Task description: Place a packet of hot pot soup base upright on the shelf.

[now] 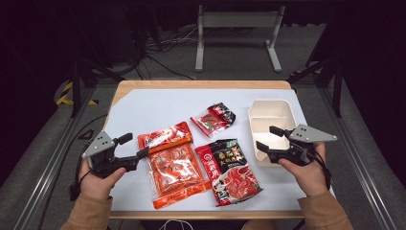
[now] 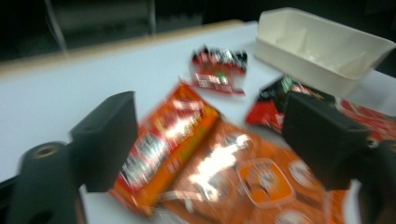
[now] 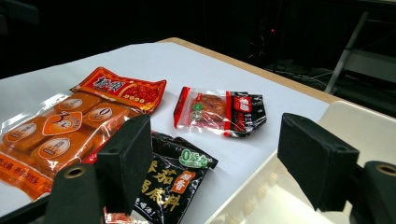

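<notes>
Both grippers are hovering with jaws spread and empty, the left gripper [image 1: 128, 152] seemingly lining up on the orange packet [image 1: 173, 165] lying flat on the tabletop [image 1: 143, 108], the right gripper [image 1: 272, 139] waiting over the cream tray [image 1: 271, 111].

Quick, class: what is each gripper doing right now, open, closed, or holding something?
Left gripper: open, holding nothing, jaws spread beside the orange packet.
Right gripper: open, holding nothing, jaws spread over the edge of the cream tray.

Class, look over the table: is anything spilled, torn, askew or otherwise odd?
Nothing stands out. Three sealed packets, orange packet, black-and-red packet and small packet, lie flat on the white mat; the cream tray sits upright, with no spill visible.
</notes>
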The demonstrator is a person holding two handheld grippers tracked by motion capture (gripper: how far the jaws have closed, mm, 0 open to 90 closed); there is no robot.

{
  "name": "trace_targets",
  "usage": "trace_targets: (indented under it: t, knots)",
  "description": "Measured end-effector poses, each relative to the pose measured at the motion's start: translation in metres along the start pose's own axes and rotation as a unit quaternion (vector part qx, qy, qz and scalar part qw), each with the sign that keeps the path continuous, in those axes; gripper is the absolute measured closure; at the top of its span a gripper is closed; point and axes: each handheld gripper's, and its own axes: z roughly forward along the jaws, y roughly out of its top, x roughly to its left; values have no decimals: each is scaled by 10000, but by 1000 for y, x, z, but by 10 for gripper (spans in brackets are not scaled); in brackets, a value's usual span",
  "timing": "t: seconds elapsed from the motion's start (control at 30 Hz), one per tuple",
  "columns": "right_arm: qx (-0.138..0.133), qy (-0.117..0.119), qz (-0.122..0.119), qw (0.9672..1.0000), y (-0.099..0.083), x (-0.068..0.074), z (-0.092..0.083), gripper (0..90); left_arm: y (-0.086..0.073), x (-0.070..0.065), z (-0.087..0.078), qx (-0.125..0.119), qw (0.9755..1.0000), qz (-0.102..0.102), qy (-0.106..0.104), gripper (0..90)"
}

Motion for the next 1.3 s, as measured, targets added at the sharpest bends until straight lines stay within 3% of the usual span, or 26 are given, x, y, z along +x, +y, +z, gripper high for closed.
trace_targets:
  t: [0.03, 0.1, 0.37, 0.67, 0.77, 0.9, 1.1, 1.17, 1.3]
  knots:
    - [-1, 9, -7, 10000, 0, 1, 0, 273, -1, 0, 0, -104, 9999, 29, 24, 187]
    - [9, 48, -43, 10000, 1, 2, 2, 273, -1, 0, 1, -48, 9999, 55, 98, 181]
    - [87, 228, -10, 9997, 5, 5, 5, 314, 2, -2, -3, -26, 10000, 54, -21, 119]
    - [465, 466, 72, 9978, 25, 10, 17, 415, 3, -6, -5, -46, 9996, 271, -73, 116]
    - [589, 583, 68, 9965, 32, 11, 24, 453, 2, -5, -6, -40, 9996, 283, 52, 123]
    - [820, 422, 61, 9957, 38, 13, 34, 450, 1, -4, -5, -38, 9997, 250, 34, 136]
    - [1106, 410, 124, 9929, 43, 15, 48, 447, 2, -6, -3, -16, 9996, 267, -44, 153]
    - [1324, 430, 119, 9902, 45, 16, 58, 459, 3, -5, -2, -14, 9996, 277, -27, 154]
    - [1424, 432, 133, 9888, 46, 15, 66, 461, 1, -4, -1, -10, 9997, 262, -18, 155]
